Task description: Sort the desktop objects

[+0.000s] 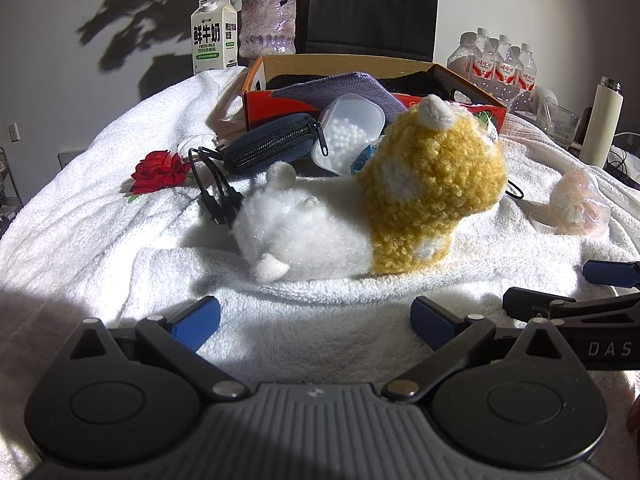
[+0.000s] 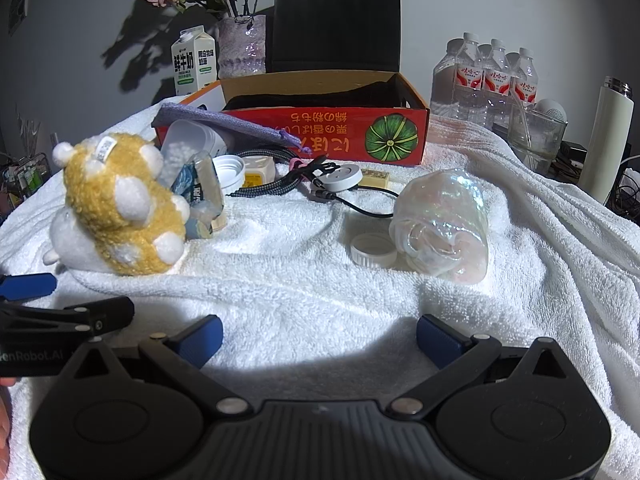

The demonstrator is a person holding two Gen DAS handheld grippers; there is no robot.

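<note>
A yellow and white plush toy [image 1: 380, 204] lies on the white towel [image 1: 100, 220] just ahead of my open, empty left gripper [image 1: 316, 322]; it also shows at the left of the right wrist view [image 2: 120, 204]. Behind it lie a dark zip pouch [image 1: 272, 142], a clear plastic box of white beads [image 1: 348, 136], black cables [image 1: 218, 196] and a red fabric rose [image 1: 160, 172]. My right gripper [image 2: 320, 340] is open and empty over bare towel, short of an iridescent wrapped bundle [image 2: 444, 220] and a white lid [image 2: 372, 250]. An open red cardboard box [image 2: 328, 136] stands behind.
A milk carton [image 1: 214, 34], a flower vase [image 1: 269, 24] and a black bag [image 1: 372, 8] stand at the back. Water bottles [image 2: 488, 76], a glass container [image 2: 536, 136] and a white flask [image 2: 608, 140] stand at the right. A white round puck with cable [image 2: 342, 176] lies mid-table.
</note>
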